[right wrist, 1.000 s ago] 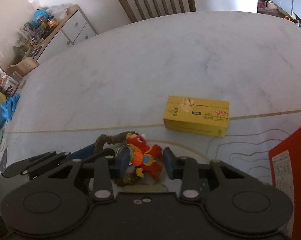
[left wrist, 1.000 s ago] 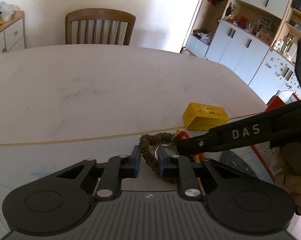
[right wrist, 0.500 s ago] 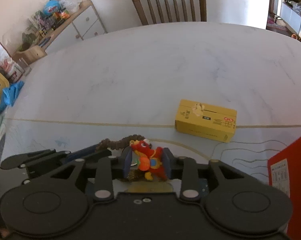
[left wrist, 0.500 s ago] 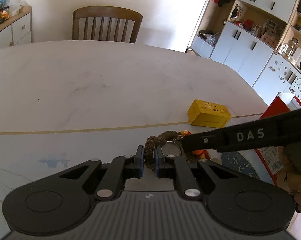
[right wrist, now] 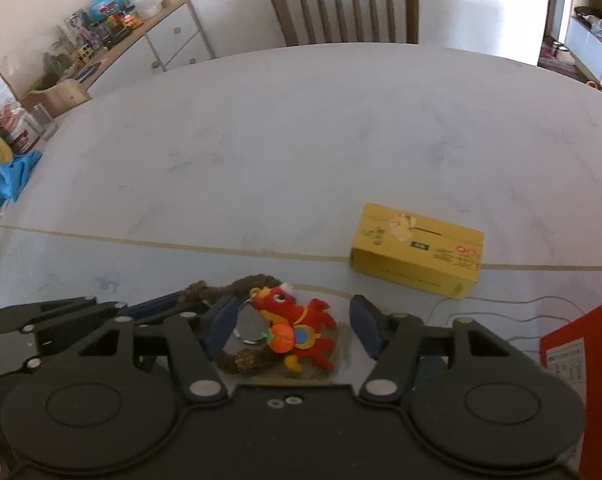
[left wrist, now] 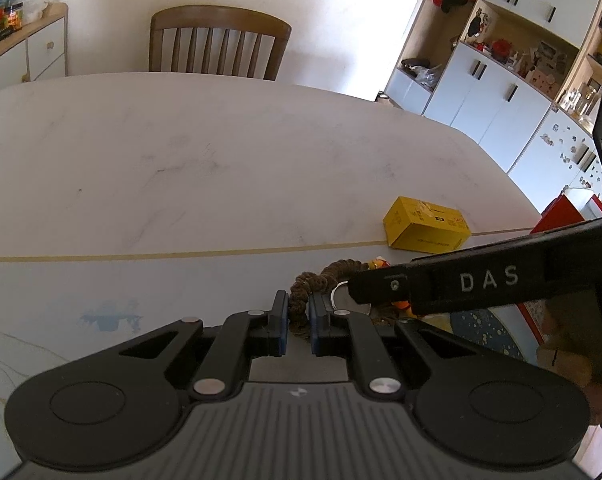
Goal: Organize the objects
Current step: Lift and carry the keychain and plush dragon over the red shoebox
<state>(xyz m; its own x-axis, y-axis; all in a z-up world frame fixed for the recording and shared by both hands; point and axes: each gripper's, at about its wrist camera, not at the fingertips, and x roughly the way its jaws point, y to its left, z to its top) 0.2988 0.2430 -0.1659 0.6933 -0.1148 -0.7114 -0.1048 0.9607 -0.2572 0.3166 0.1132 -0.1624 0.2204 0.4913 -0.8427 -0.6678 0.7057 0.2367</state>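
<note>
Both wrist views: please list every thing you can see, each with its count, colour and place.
table: one, white marble look, fills both views.
yellow box: one, yellow, on the table, right of the toy.
dragon toy: one, red and orange, on the table between the right gripper's jaws.
braided cord: one, brown, joined to the toy's metal ring.
red box: one, red, right edge.
chair: one, brown wood, at the far side of the table.
sideboard: one, white with wooden top, far left, cluttered.
cupboards: several, white, far right.
left gripper: one, black, shut on the braided cord.
right gripper: one, black, jaws opening around the dragon toy.
</note>
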